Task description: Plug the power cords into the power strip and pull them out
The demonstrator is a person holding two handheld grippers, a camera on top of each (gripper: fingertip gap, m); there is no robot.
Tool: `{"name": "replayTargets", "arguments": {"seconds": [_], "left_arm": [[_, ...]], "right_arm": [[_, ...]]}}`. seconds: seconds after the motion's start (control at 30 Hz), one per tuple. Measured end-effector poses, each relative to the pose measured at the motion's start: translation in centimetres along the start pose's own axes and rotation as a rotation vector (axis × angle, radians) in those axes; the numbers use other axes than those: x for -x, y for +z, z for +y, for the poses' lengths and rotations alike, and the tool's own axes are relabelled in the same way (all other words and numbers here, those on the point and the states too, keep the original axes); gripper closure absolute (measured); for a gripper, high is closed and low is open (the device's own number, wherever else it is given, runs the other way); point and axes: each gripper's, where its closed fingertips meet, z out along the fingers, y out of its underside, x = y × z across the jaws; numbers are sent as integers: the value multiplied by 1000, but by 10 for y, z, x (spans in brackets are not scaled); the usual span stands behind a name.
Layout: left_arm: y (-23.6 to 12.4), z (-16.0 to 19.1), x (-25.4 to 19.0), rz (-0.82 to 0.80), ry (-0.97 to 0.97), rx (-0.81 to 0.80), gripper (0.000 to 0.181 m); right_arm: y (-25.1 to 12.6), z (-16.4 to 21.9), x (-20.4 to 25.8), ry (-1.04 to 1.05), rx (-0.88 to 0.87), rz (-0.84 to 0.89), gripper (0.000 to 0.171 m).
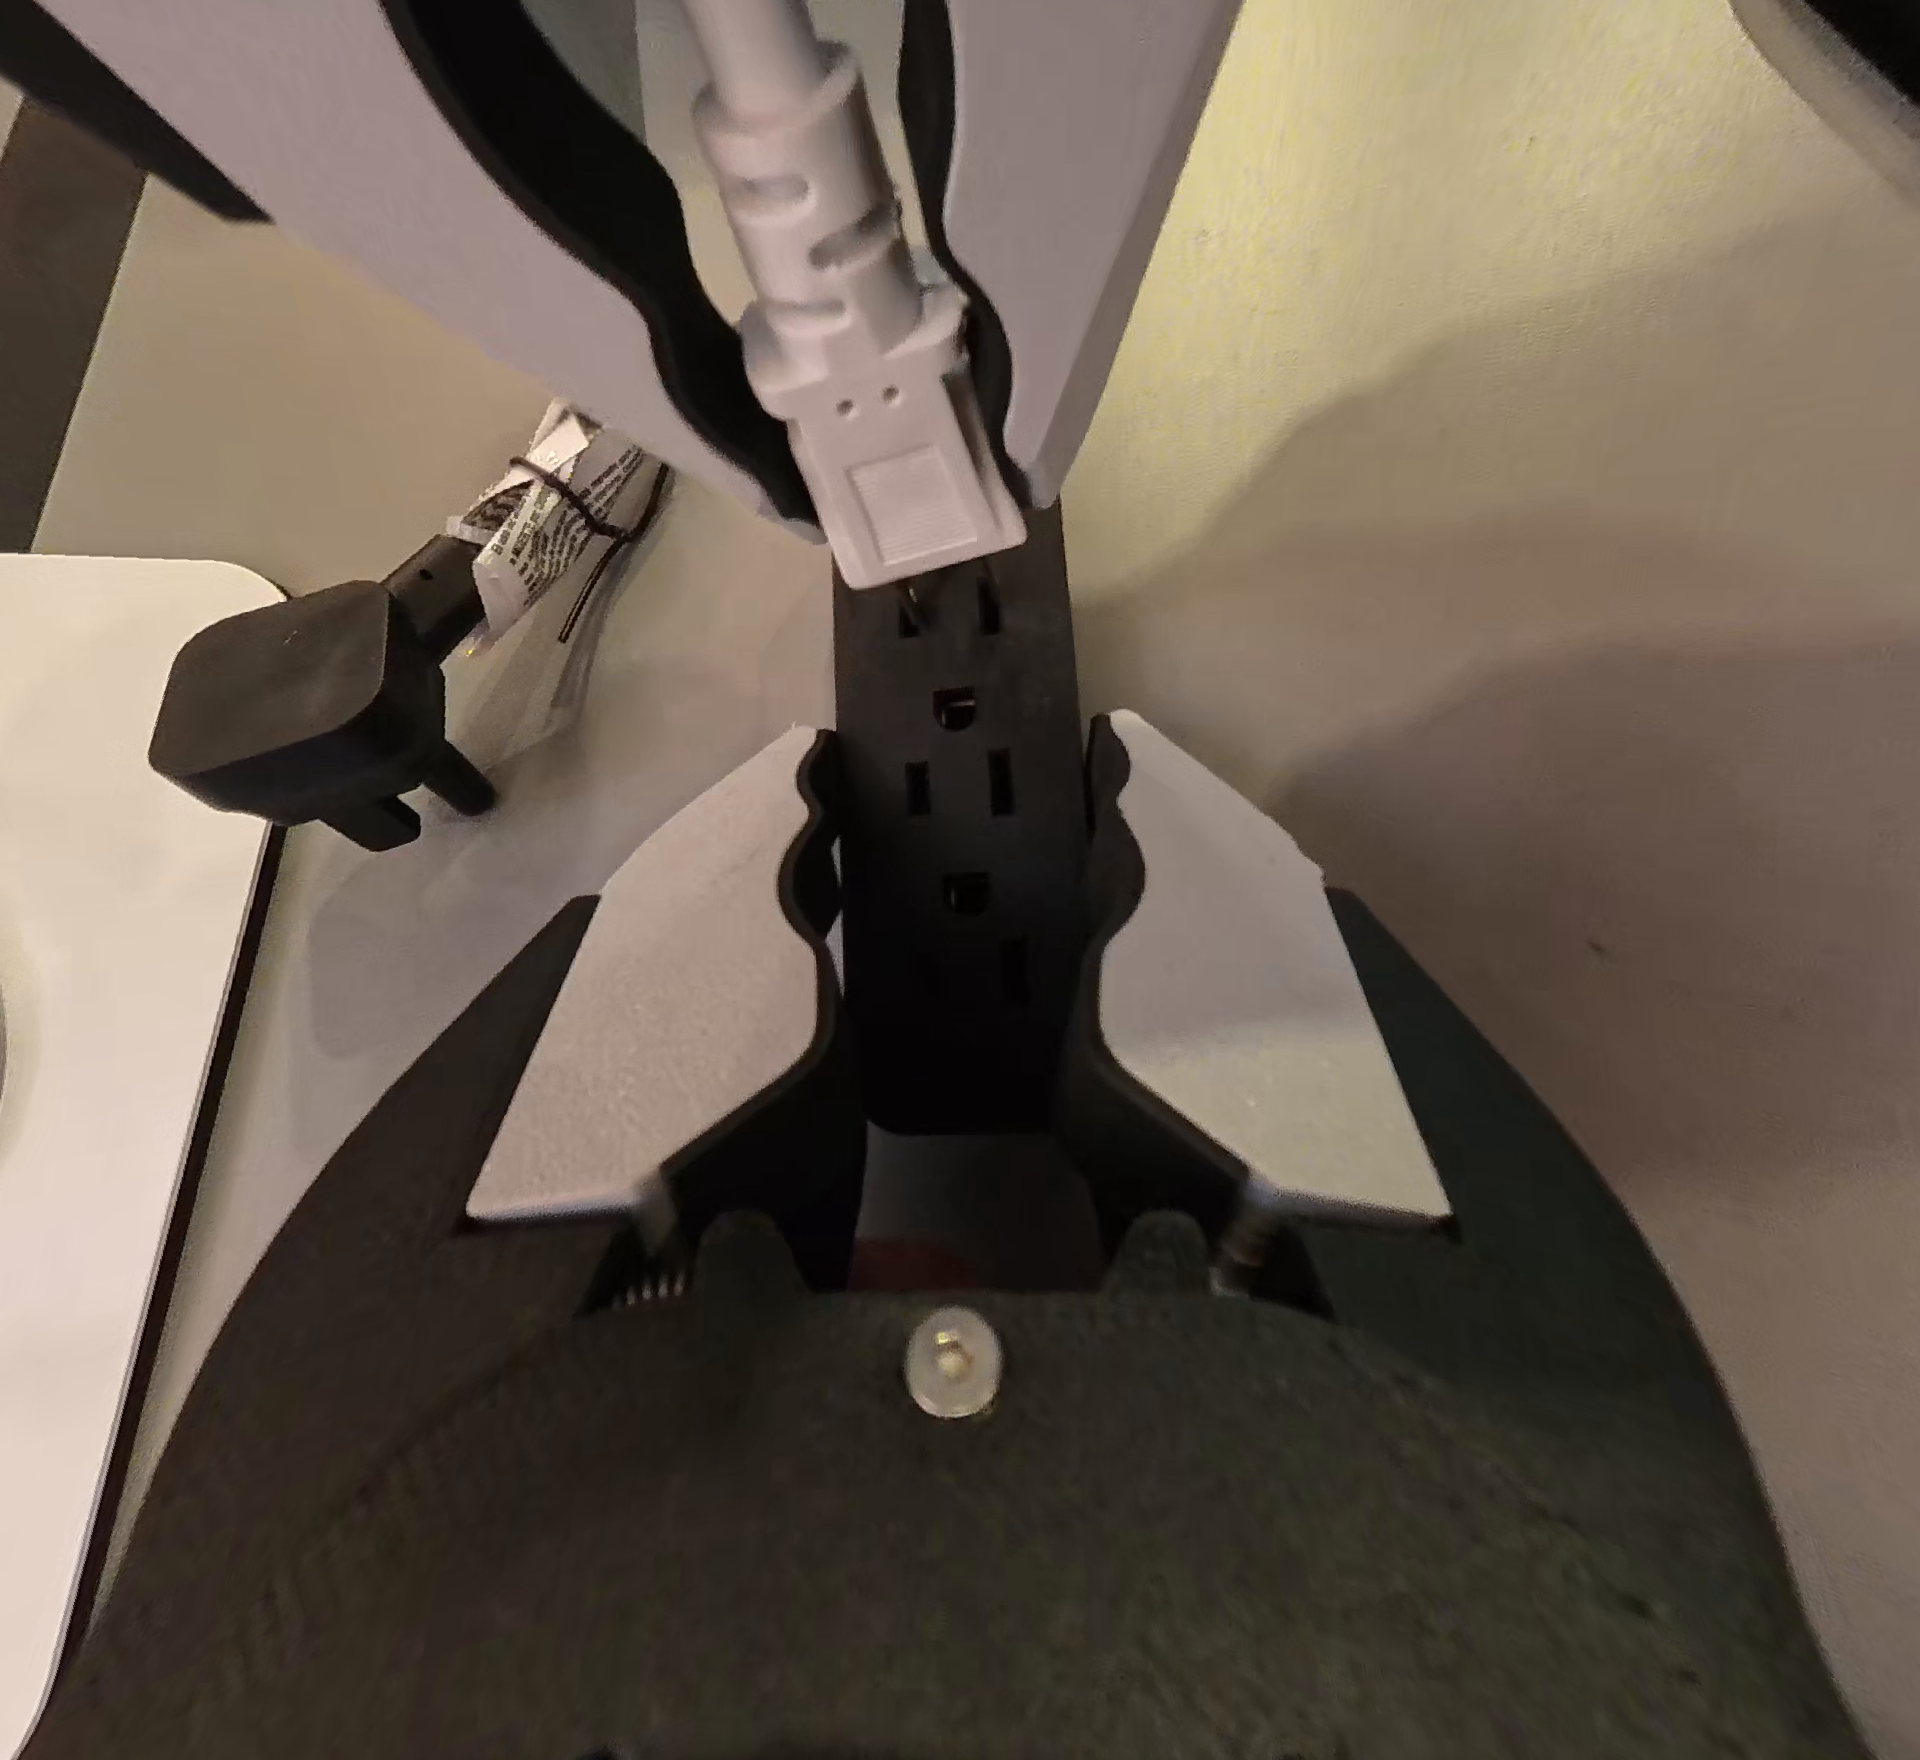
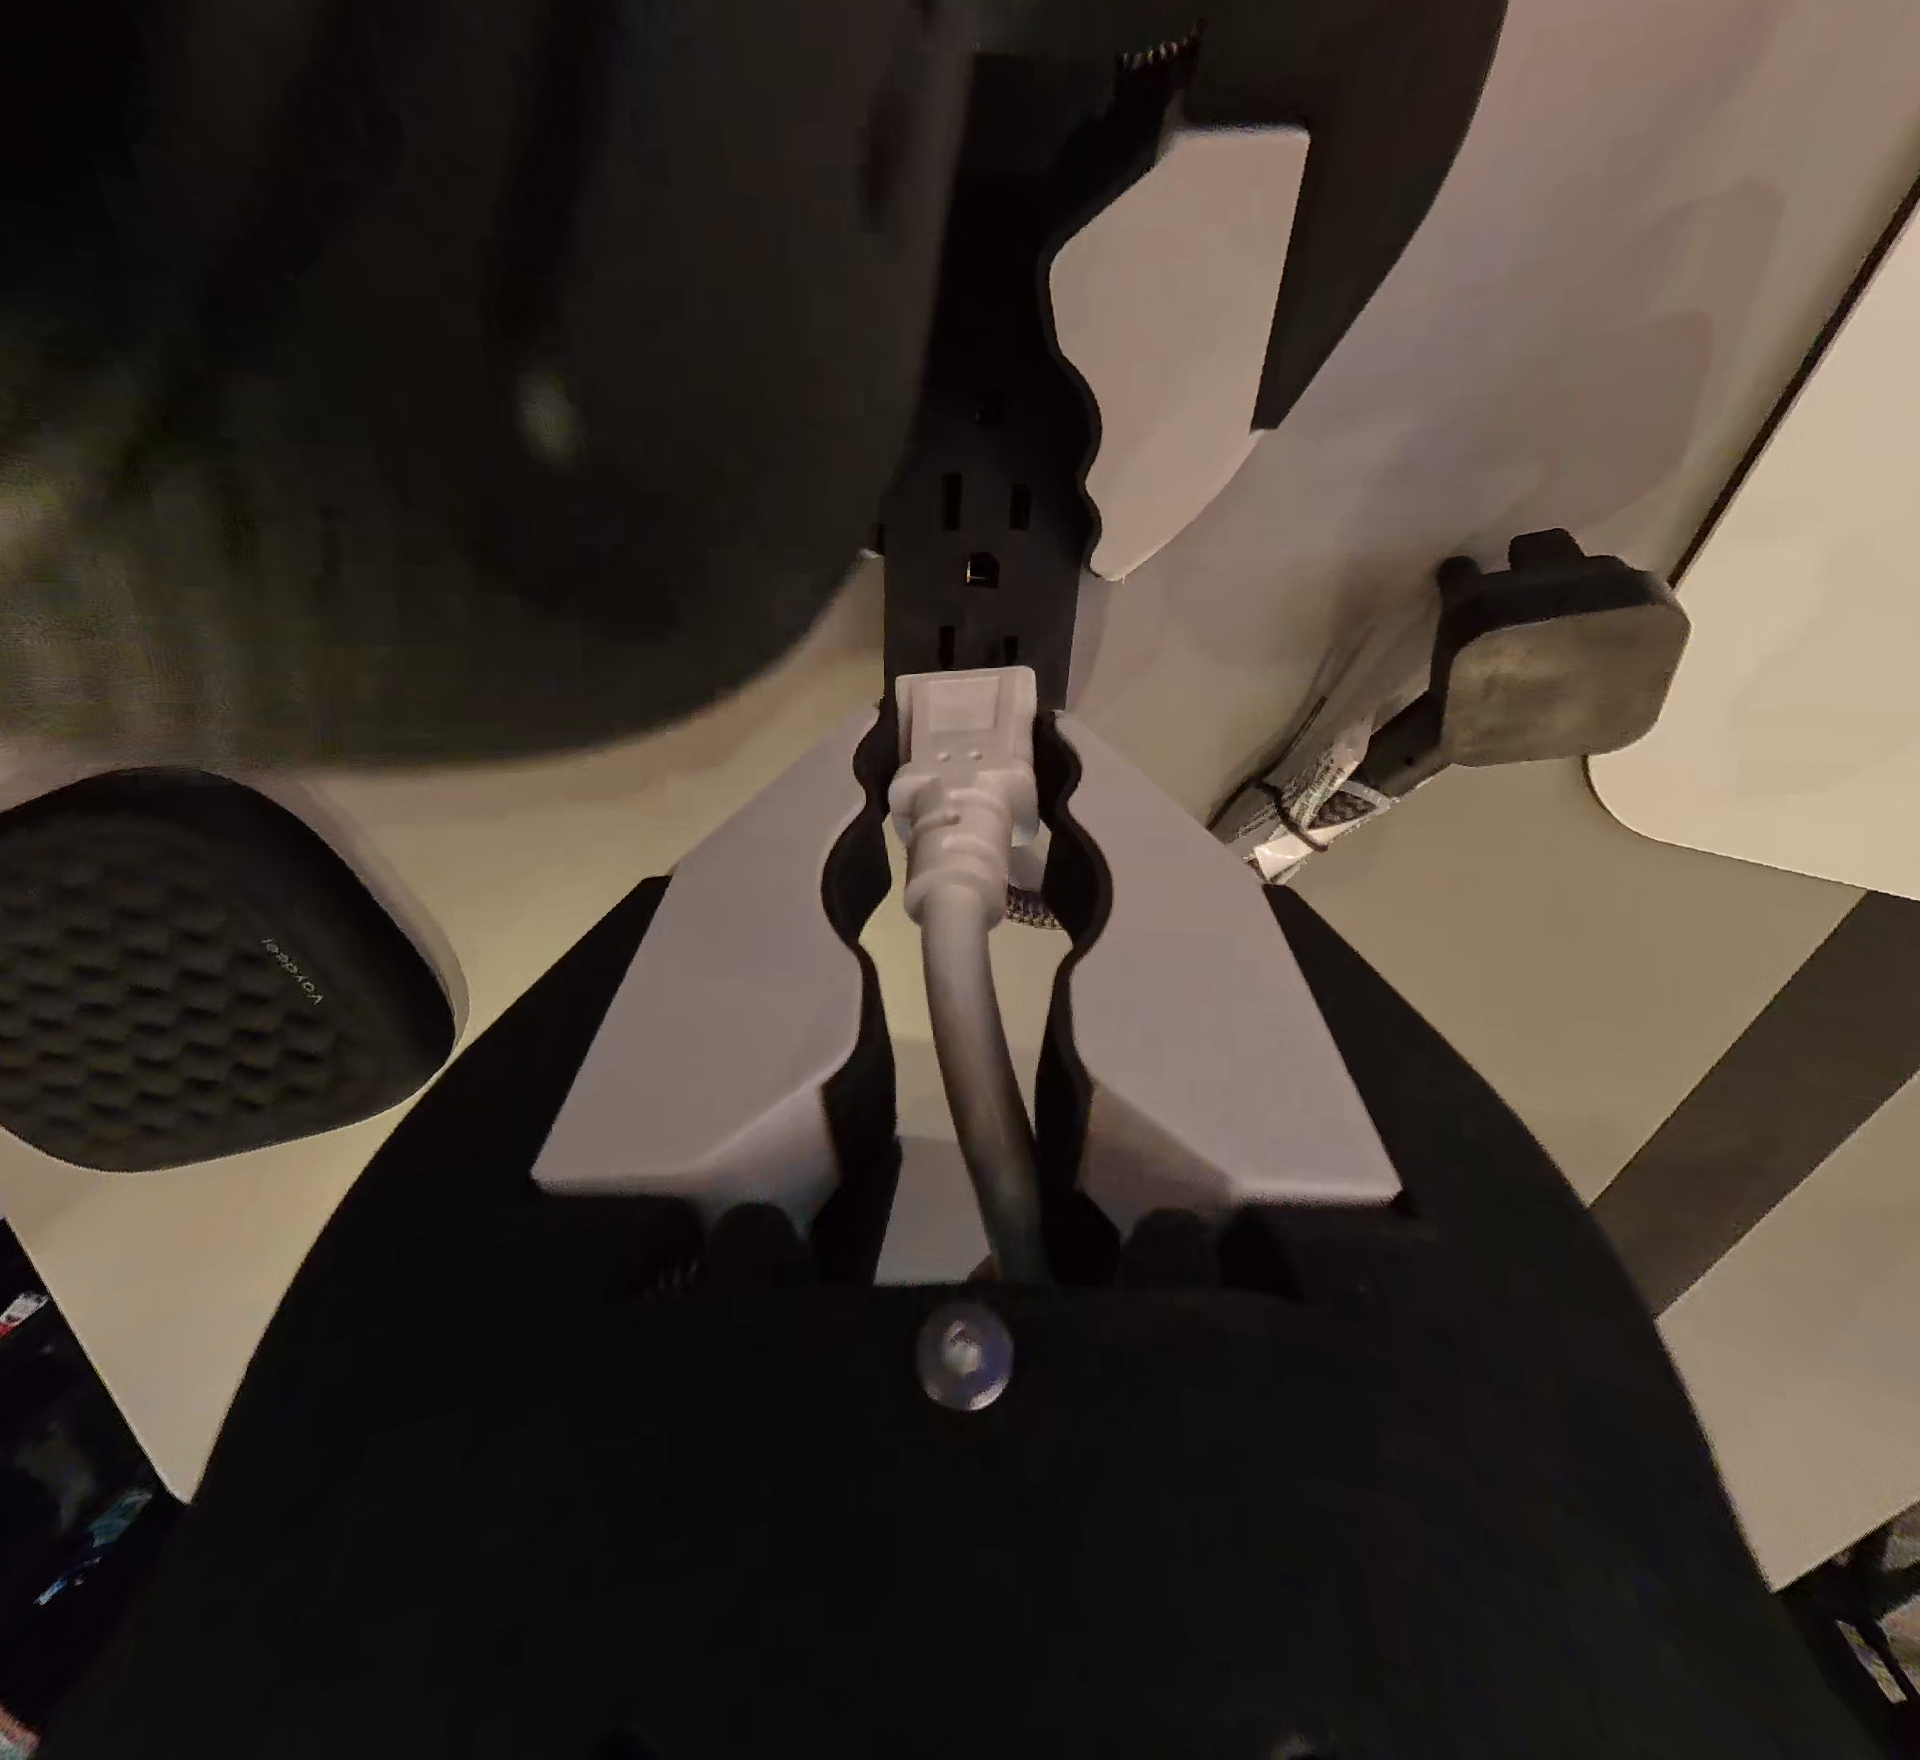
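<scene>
While the left gripper [image 1: 961, 775] clamps both sides of the black power strip [image 1: 961, 837] on the pale table [image 1: 1507, 567], the right gripper [image 2: 961, 734] pinches a white plug [image 2: 964, 723] at the strip's end outlet. A black plug [image 1: 291, 702] lies beside.

- Paper tag [image 1: 561, 515], white with black print, tied round the cord of the black plug [image 1: 301, 702], left on the bench: dense small print, not copied here.
- Black honeycomb-textured pad [image 2: 197, 972], near left in the right wrist view: one short pale word along its right edge.
- No other writing made out.
</scene>
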Motion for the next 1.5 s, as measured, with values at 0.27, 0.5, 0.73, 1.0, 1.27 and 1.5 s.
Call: {"name": "replayTargets", "arguments": {"seconds": [0.27, 0.5, 0.73, 1.0, 1.27, 1.5], "left_arm": [[0, 0, 0, 0, 1, 0, 137], [0, 0, 0, -2, 2, 0, 137], [0, 0, 0, -5, 4, -1, 137], [0, 1, 0, -14, 12, 9, 135], [-1, 1, 0, -14, 0, 6, 135], [-8, 4, -3, 16, 22, -16, 137]], "right_arm": [[2, 0, -1, 31, 11, -7, 148], [3, -1, 0, 55, 16, -5, 148], [4, -1, -1, 47, 29, -26, 148], [9, -4, -1, 60, -3, 59, 150], [10, -6, -1, 85, -44, 71, 149], [10, -6, 0, 111, -65, 54, 148]]}}
